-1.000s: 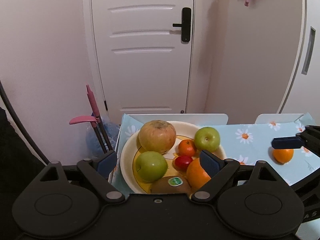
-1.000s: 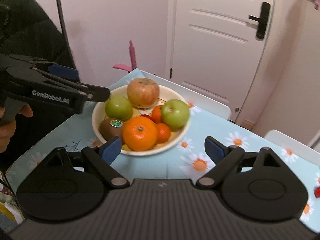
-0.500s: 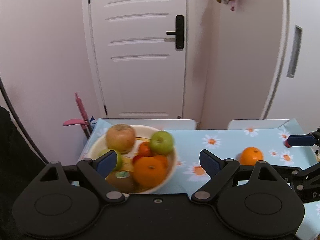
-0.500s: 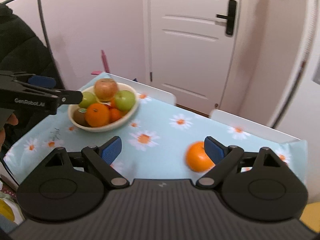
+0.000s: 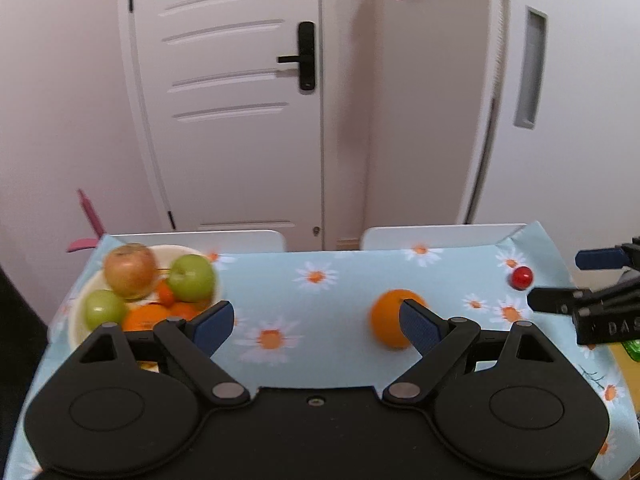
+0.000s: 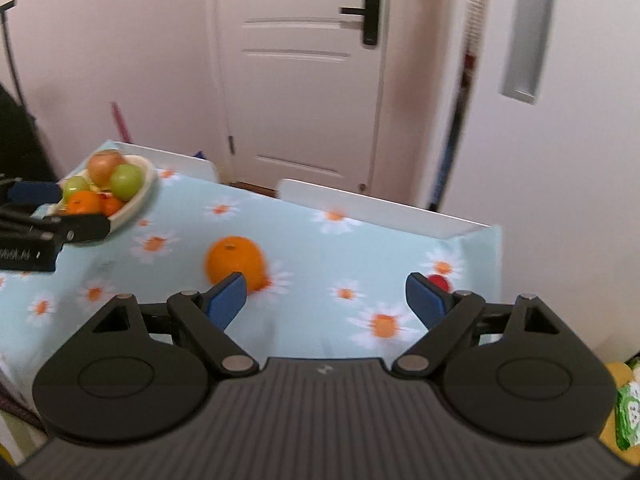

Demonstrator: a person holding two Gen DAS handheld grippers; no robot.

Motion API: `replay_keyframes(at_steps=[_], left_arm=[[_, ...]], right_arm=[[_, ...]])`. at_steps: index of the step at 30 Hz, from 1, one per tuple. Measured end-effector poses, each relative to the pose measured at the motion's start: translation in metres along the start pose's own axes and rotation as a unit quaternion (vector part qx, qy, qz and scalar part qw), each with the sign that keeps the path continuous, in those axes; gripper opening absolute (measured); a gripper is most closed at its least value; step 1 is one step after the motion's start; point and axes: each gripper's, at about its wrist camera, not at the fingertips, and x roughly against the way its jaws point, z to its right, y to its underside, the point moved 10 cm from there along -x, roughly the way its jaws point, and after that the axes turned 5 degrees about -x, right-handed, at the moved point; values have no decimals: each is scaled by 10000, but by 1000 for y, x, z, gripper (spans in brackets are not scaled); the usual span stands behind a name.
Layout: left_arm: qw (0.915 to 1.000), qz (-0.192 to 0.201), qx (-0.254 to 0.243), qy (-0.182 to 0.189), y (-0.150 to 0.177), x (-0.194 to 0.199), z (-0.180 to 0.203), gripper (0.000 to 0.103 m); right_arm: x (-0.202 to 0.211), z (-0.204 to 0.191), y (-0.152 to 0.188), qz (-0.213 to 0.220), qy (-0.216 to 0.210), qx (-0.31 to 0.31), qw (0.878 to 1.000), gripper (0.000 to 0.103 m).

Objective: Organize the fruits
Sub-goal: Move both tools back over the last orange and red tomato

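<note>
A cream bowl (image 5: 76, 320) at the table's left holds a reddish apple (image 5: 130, 270), two green apples (image 5: 192, 278), oranges and small tangerines; it also shows in the right wrist view (image 6: 138, 204). A loose orange (image 5: 390, 322) lies mid-table, also in the right wrist view (image 6: 236, 262). A small red fruit (image 5: 521, 277) lies near the right edge, partly hidden behind a finger in the right wrist view (image 6: 439, 281). My left gripper (image 5: 316, 320) is open and empty above the table, the orange behind its right finger. My right gripper (image 6: 326, 300) is open and empty.
The table has a light blue daisy cloth (image 5: 320, 280). Two white chair backs (image 5: 440, 236) stand at its far edge. A white door (image 5: 240, 100) is behind. A green packet (image 6: 628, 412) and a yellow thing lie off the right edge.
Both grippers have swung right, away from the bowl. The loose orange and the small red fruit have come into closer view. Both stay open.
</note>
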Motion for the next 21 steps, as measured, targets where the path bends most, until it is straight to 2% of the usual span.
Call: replay_keyframes(at_steps=[8, 14, 21], left_arm=[[9993, -116, -321, 157, 8, -45, 54, 92], [9982, -261, -514, 145, 15, -86, 76, 92], [9975, -365, -604, 13, 21, -119, 86, 90]], right_arm=[[-26, 53, 12, -78, 336, -379, 9987, 101], [-52, 67, 18, -147, 355, -343, 9987, 100], [-82, 74, 22, -213, 331, -301, 9988, 93]])
